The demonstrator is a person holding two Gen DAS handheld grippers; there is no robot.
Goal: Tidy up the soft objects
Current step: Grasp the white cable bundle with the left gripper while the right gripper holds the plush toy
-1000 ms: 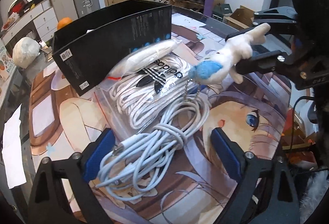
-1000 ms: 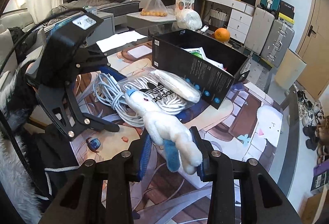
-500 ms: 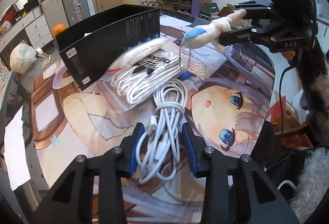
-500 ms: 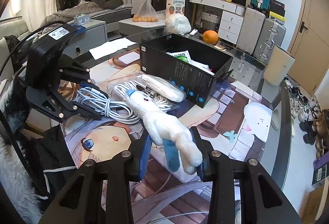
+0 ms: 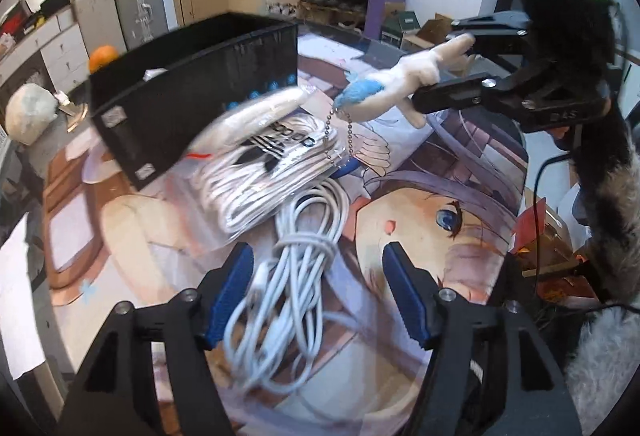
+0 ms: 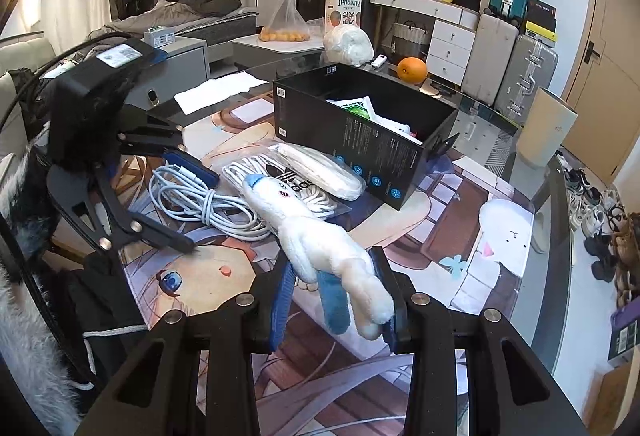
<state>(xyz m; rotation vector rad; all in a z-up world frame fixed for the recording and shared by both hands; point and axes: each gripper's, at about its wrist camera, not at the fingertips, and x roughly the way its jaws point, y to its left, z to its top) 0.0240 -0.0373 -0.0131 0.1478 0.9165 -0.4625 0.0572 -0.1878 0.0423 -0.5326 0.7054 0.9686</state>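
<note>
Over printed mat, right hand-held gripper clamps plush rabbit.

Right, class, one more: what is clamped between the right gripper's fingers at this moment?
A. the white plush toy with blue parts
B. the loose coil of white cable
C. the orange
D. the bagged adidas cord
A: in the right wrist view the right gripper is shut on the white plush toy, held above the mat, while the white cable coil lies on the table by the open left gripper.
</note>
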